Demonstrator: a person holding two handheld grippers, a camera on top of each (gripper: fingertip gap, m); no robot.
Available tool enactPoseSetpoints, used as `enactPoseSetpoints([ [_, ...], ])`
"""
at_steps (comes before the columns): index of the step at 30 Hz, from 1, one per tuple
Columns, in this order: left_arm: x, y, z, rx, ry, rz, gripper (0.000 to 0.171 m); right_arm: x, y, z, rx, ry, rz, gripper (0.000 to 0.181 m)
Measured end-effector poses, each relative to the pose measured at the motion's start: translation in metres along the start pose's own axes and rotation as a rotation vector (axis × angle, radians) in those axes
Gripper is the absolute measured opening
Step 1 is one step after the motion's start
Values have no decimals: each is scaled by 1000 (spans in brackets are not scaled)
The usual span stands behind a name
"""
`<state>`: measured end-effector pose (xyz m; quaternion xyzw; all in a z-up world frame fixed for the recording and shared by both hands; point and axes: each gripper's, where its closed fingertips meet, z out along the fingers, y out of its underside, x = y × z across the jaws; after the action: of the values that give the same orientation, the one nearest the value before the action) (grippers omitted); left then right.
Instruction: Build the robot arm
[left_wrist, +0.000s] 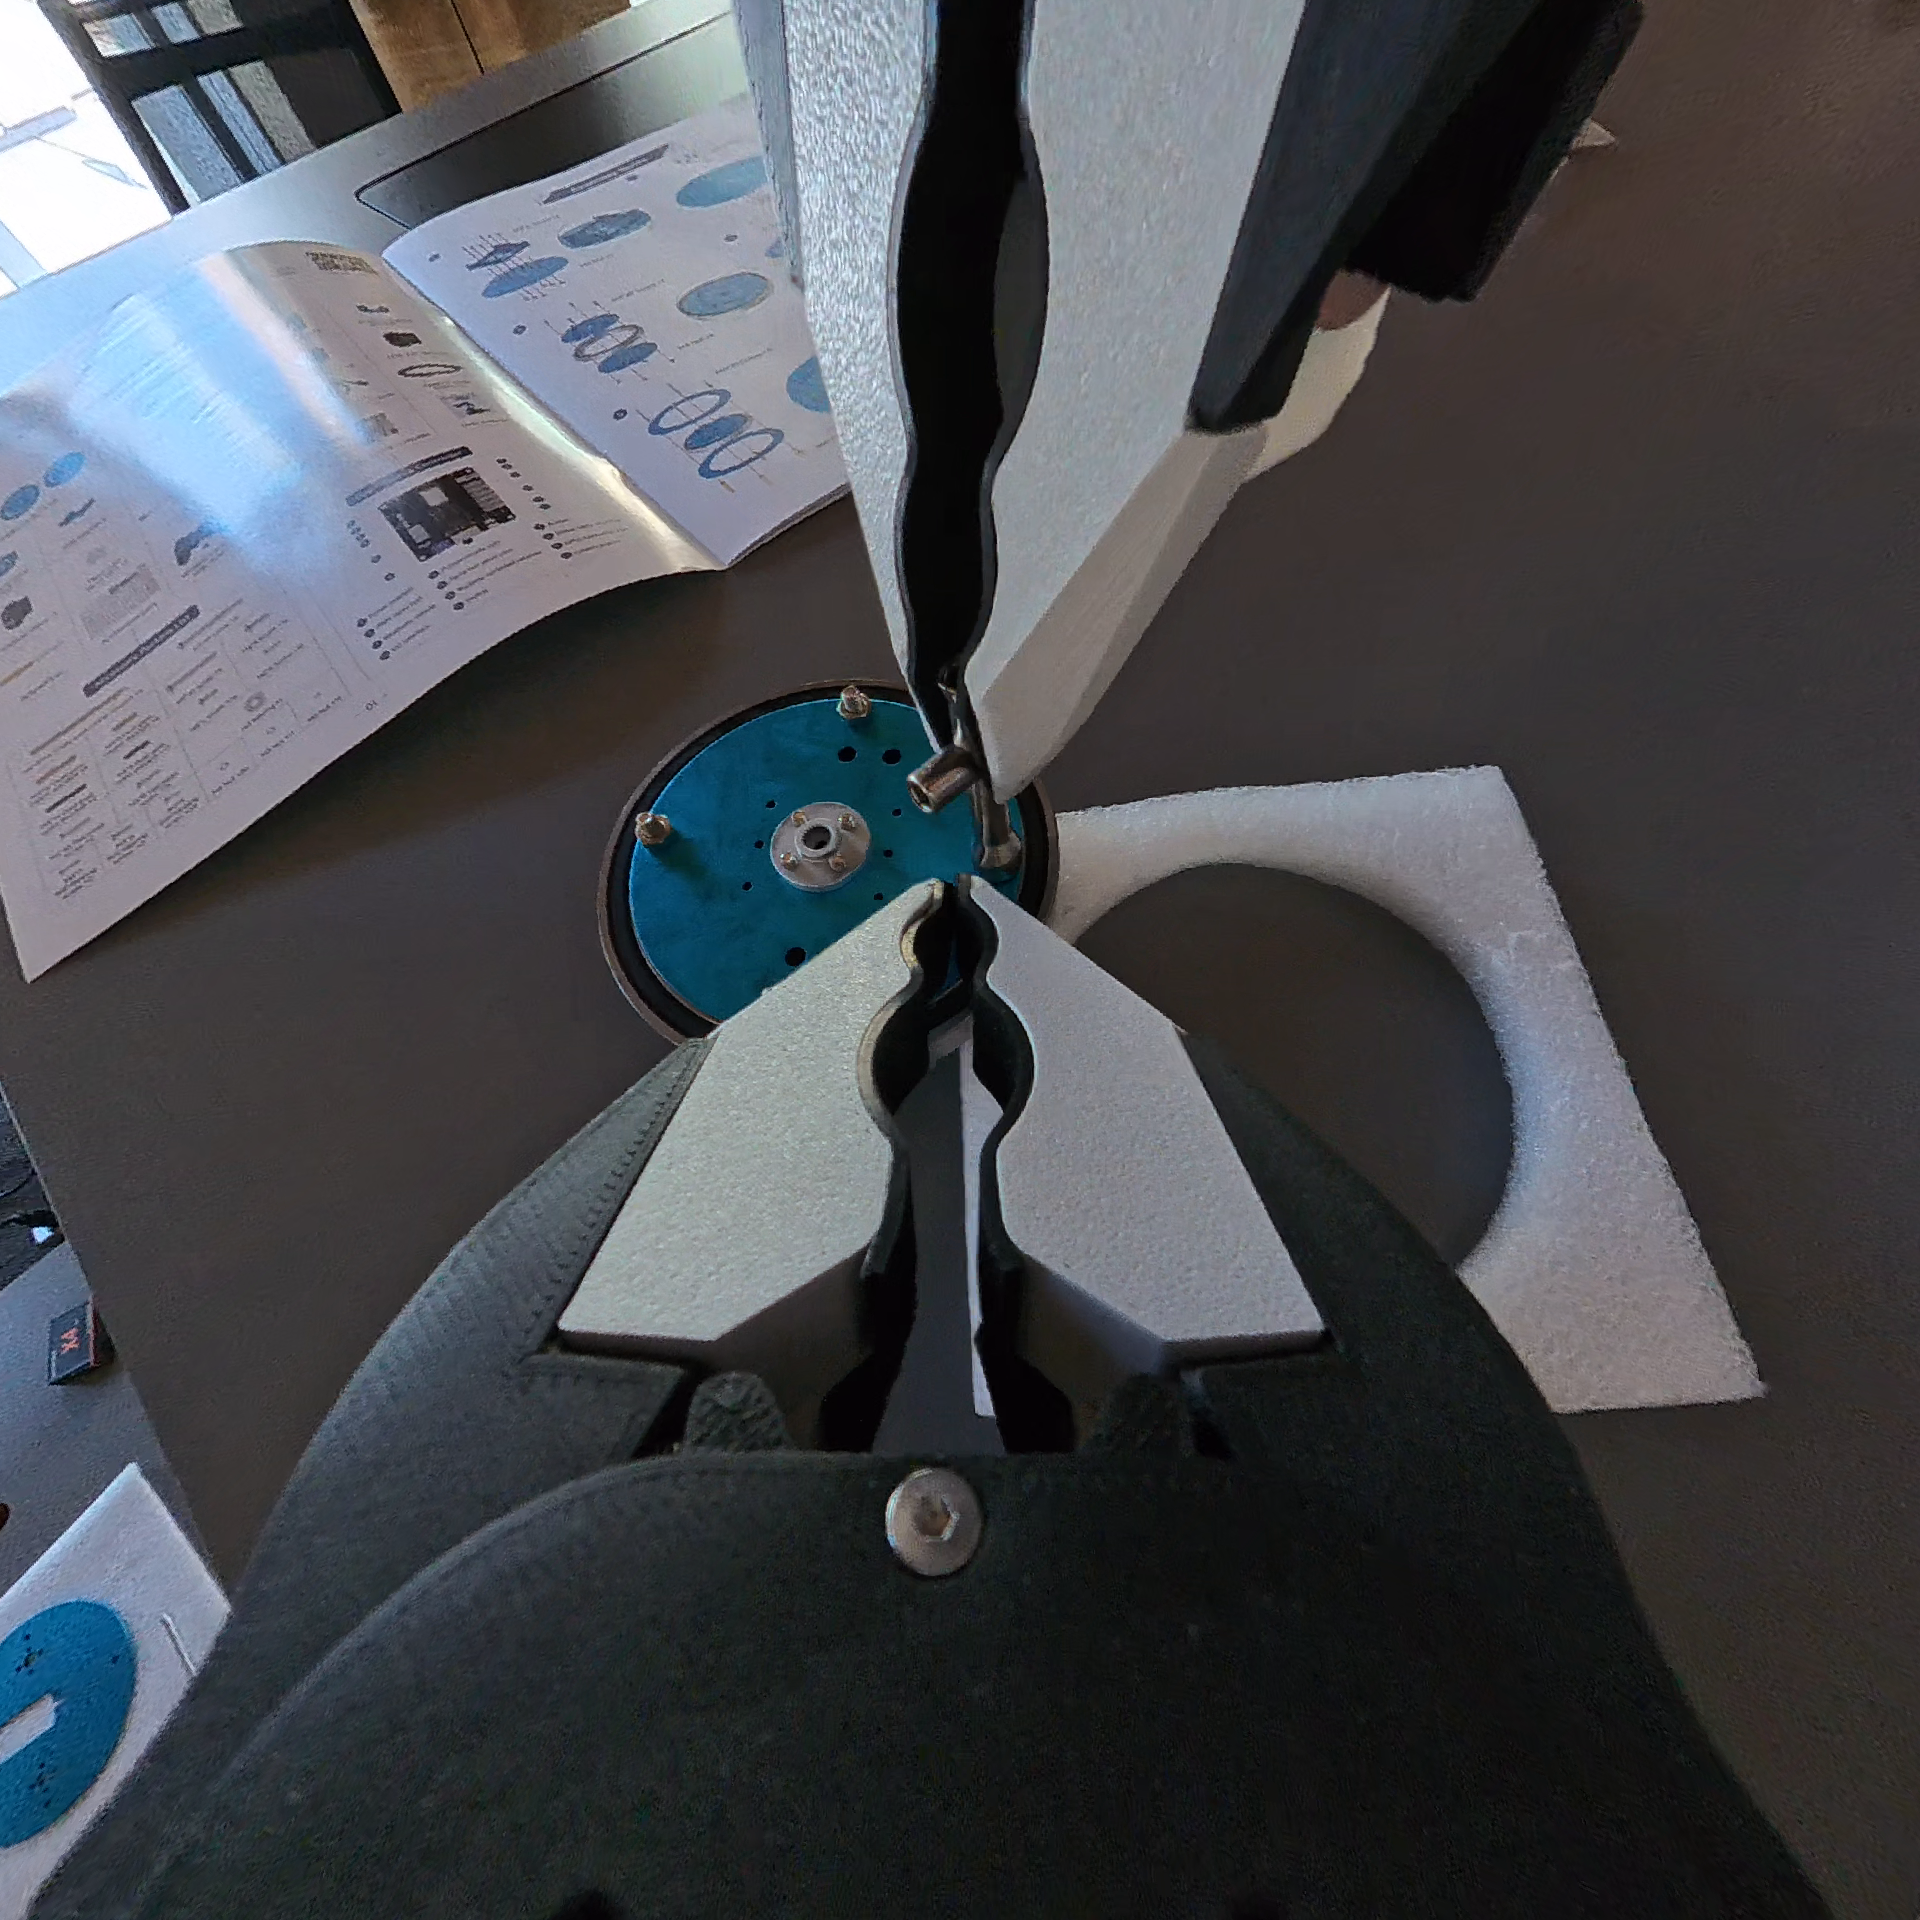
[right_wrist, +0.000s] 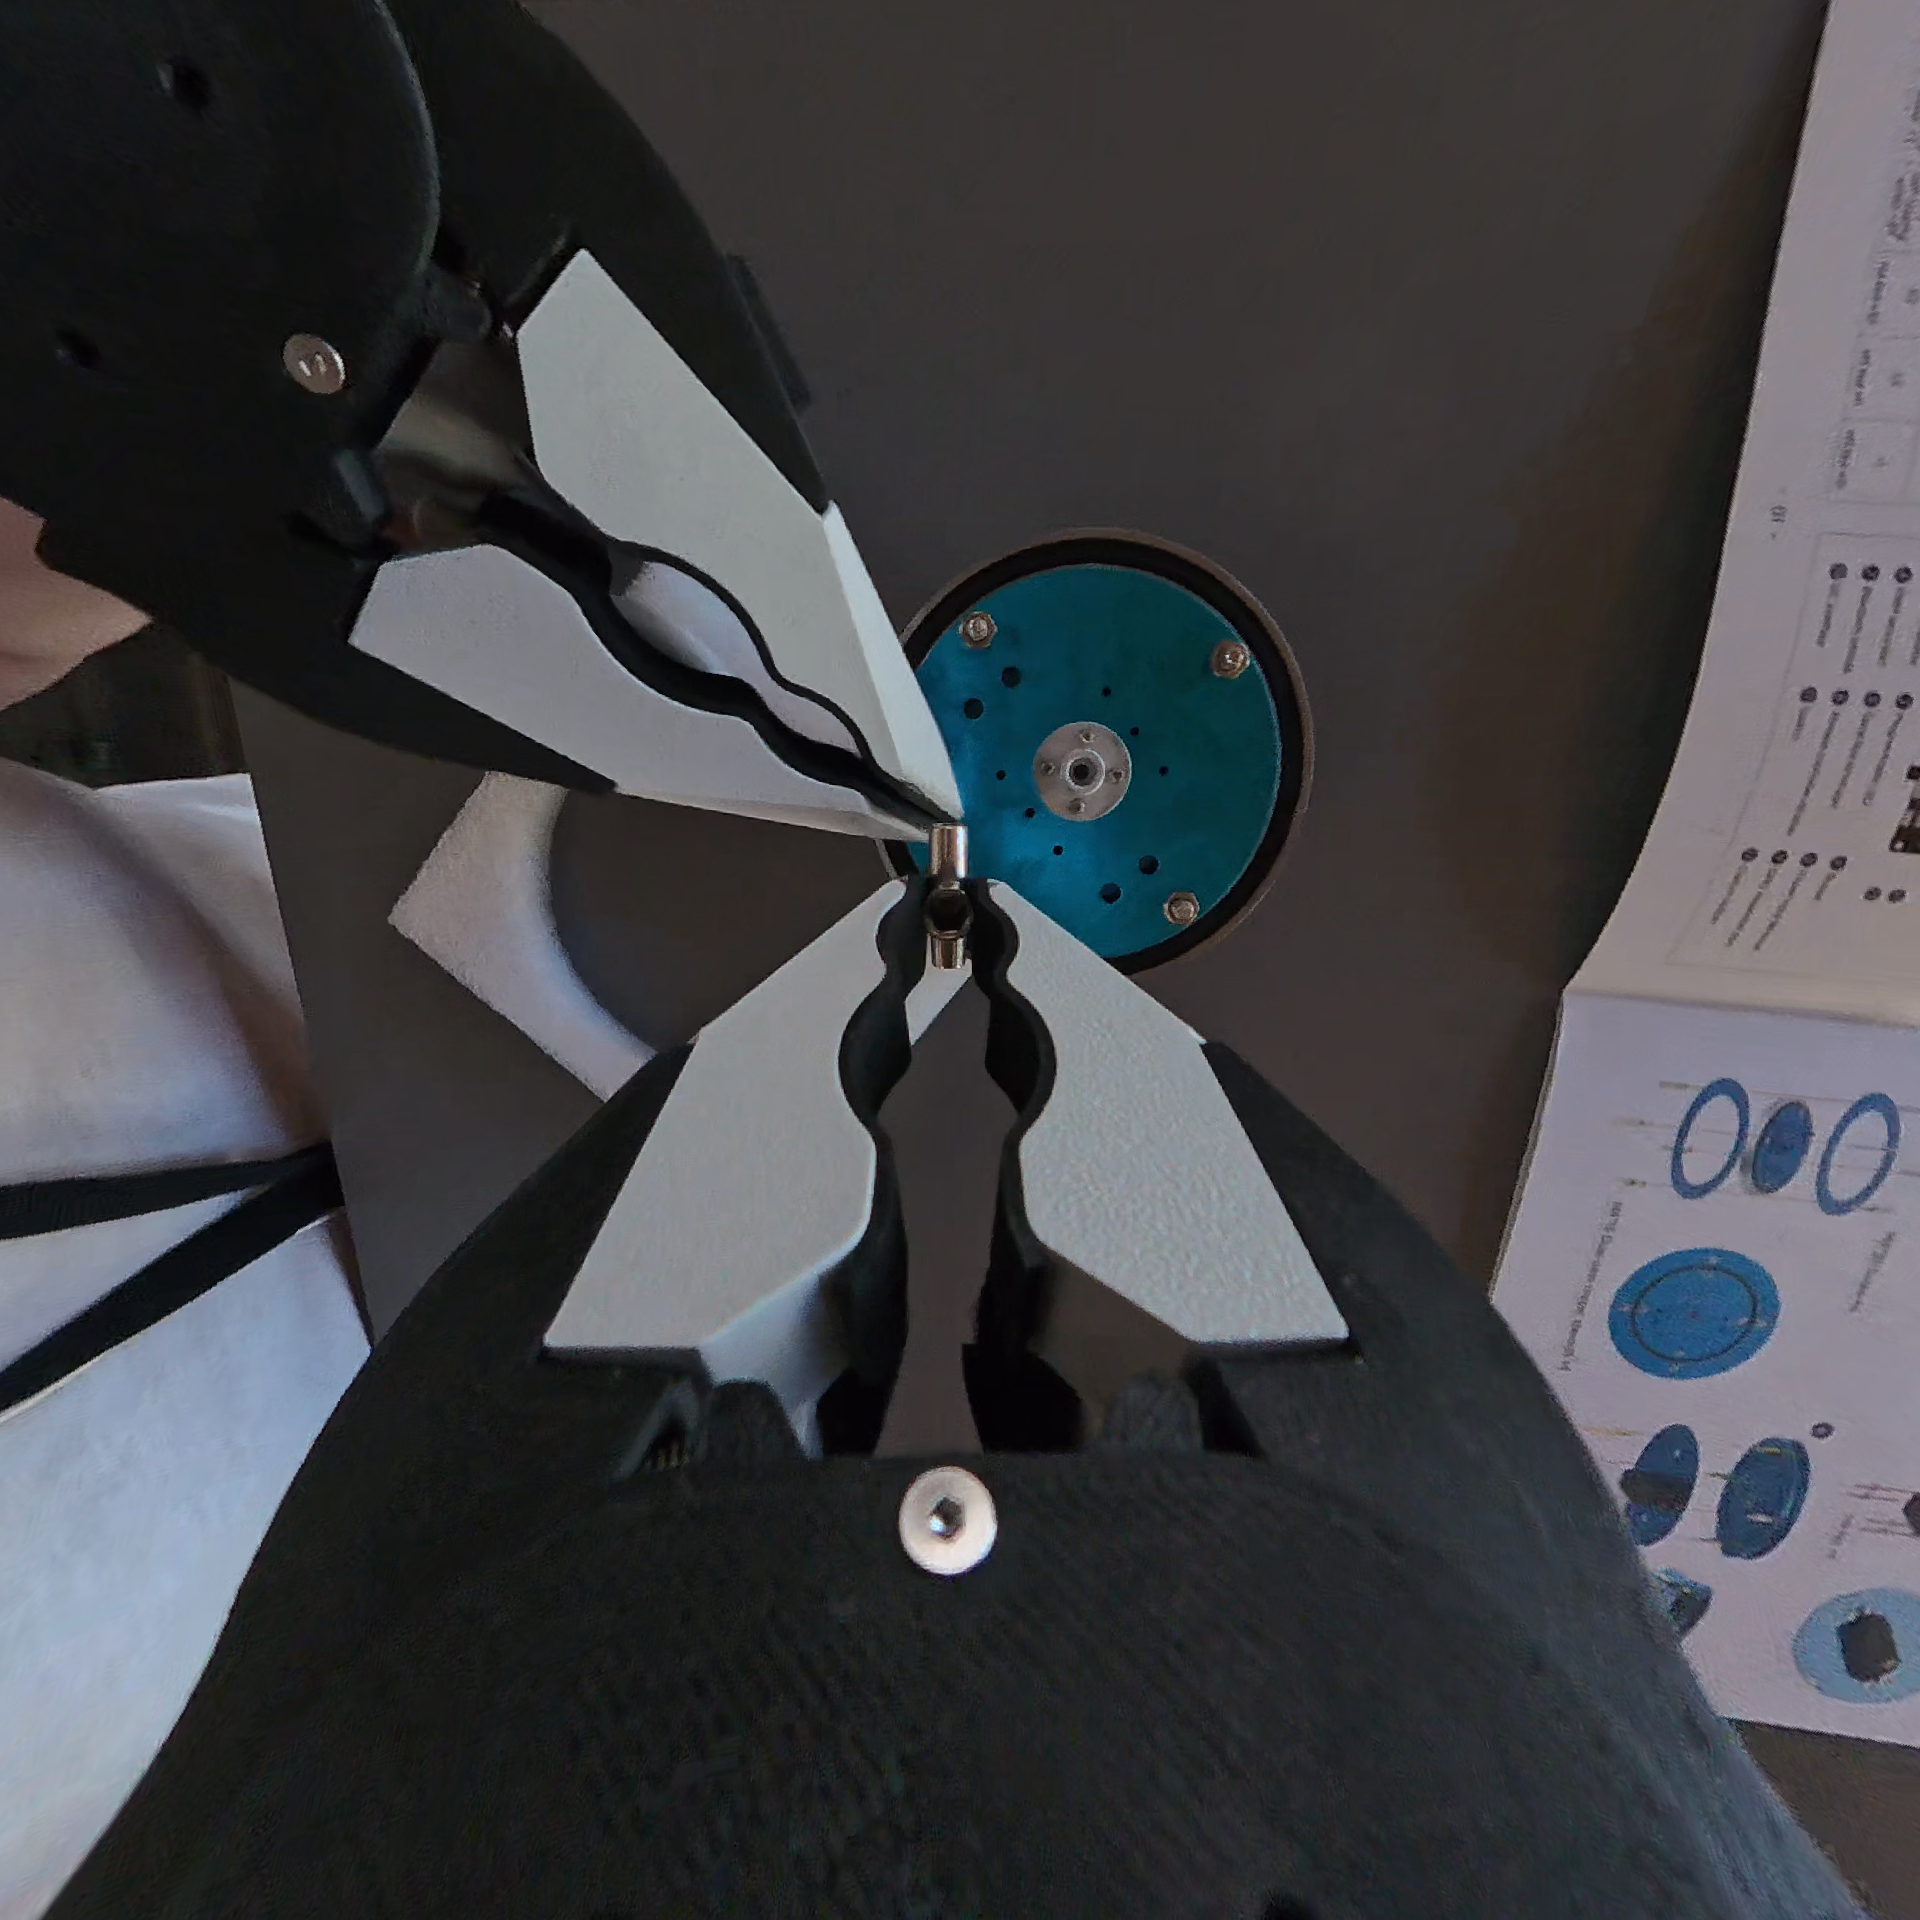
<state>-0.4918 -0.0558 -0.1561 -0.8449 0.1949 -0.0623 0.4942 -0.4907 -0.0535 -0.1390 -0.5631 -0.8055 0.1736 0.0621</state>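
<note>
Right gripper pinches a small metal cross wrench just before the blue disc, three nuts seated, while the closed left gripper rests beside it.

open booklet: print too small to read | small black tag: red marking

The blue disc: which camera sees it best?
The right wrist view: almost the whole blue disc shows, with its hub and three nuts. In the left wrist view, the left gripper and right gripper, shut on a small metal tool, cover parts.
</note>
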Motion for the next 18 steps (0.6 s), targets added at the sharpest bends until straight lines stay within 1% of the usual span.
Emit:
enactPoseSetpoints([
  [3,9,-2,-3,16,66,-25,7,0,0,0,9,20,13,7],
  [4,10,-4,-2,26,79,-35,13,0,-1,1,9,27,14,7],
  [7,10,-7,3,20,46,-4,20,0,-2,1,8,37,26,7],
  [11,6,-11,8,22,-25,55,9,0,-3,2,17,30,55,7],
  [15,7,-8,12,2,-17,47,10,0,-3,2,34,-10,60,8],
  [18,7,-8,14,-1,-21,77,9,-2,0,0,12,-51,-73,11],
])
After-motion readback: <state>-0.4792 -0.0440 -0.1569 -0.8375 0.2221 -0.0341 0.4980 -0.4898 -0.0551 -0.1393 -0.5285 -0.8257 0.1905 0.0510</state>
